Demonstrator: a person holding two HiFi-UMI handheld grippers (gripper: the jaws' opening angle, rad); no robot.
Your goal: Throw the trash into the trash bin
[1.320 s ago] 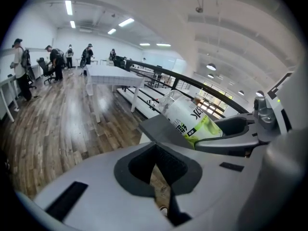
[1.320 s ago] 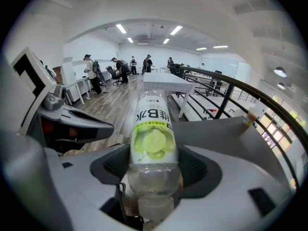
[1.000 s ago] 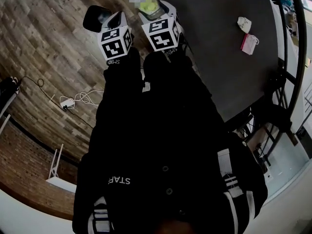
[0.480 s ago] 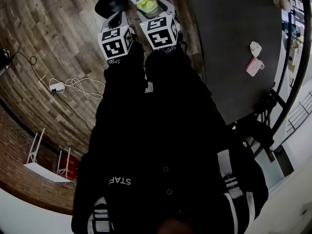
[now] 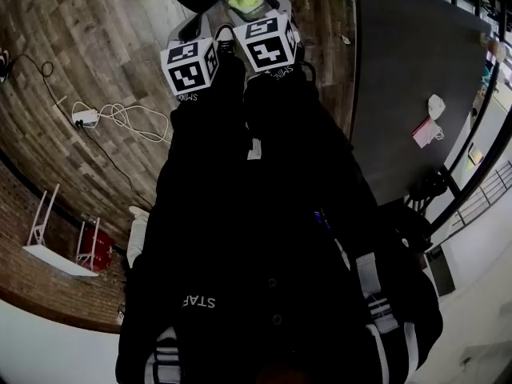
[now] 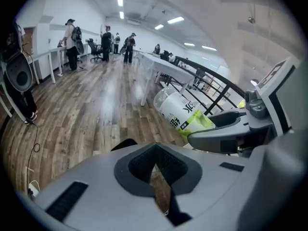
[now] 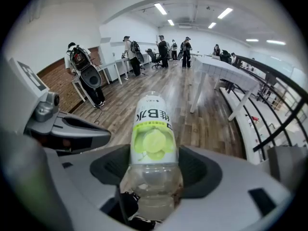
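Right hand-held gripper [image 7: 154,174] clamps the bottle [image 7: 151,129] on its clear section, likely light, slick, crushable; left hand-held gripper [image 6: 155,170] is closed, empty

left gripper [image 6: 155,166] closed on nothing, bottle [image 6: 179,113] just beside it.

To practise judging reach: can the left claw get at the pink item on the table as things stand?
Probably not: the left claw, shut, hangs over the floor; the pink item lies far right on the table.

Dark table [image 5: 400,78]; white cable [image 5: 128,118] on floor [image 5: 72,30].
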